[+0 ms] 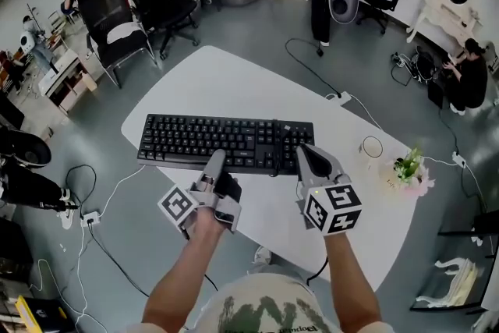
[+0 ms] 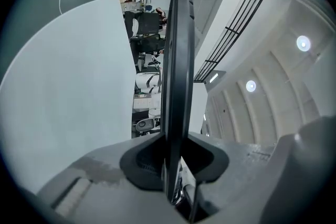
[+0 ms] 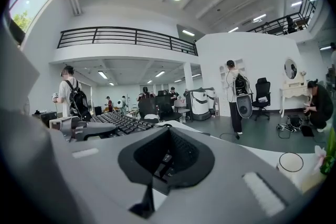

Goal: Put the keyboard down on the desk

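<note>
A black keyboard (image 1: 226,140) lies lengthwise over the white desk (image 1: 234,82), gripped at its near edge by both grippers. My left gripper (image 1: 214,161) is shut on the left-middle of that edge. In the left gripper view the keyboard (image 2: 176,60) runs edge-on between the left gripper's (image 2: 176,165) pads, with the desk top (image 2: 68,86) off to one side, apart from it. My right gripper (image 1: 306,156) is closed on the right end. In the right gripper view the keys (image 3: 118,123) stretch away from the right gripper (image 3: 165,160), whose pads clamp the edge.
A round glass (image 1: 372,146) and a small bunch of flowers (image 1: 409,166) stand at the desk's right end. The keyboard's cable (image 1: 274,170) hangs at its near edge. Office chairs (image 1: 117,27) stand beyond the desk; cables and a power strip (image 1: 90,218) lie on the floor.
</note>
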Motion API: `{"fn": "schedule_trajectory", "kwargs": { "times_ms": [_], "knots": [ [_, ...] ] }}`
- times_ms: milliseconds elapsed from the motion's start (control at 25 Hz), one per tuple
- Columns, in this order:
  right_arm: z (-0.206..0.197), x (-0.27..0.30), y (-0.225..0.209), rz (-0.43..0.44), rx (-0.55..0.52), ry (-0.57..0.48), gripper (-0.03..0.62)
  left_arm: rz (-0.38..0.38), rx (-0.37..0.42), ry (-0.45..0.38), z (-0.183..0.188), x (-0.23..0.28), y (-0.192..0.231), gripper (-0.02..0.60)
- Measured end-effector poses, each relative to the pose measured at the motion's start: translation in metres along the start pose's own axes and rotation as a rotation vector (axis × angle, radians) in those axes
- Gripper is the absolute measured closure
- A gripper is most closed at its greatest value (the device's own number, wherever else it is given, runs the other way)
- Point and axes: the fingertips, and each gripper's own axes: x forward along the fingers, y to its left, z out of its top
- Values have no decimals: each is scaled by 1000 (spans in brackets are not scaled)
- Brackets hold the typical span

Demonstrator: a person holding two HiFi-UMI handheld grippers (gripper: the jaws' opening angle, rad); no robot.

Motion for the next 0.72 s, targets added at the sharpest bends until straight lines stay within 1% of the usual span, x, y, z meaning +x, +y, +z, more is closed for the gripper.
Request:
{"fn": "schedule_trajectory", "kwargs": {
  "times_ms": [320, 560, 720],
  "knots": [
    [3, 15, -23, -29, 23, -1, 594, 9, 11, 47, -2, 35, 7, 491],
    [0, 18, -22, -58, 31, 0, 594, 5, 0, 71, 3, 41, 8, 491],
    [6, 27, -21, -87, 25, -8, 594, -4, -3, 102, 11, 56, 10, 491]
  ]
}}
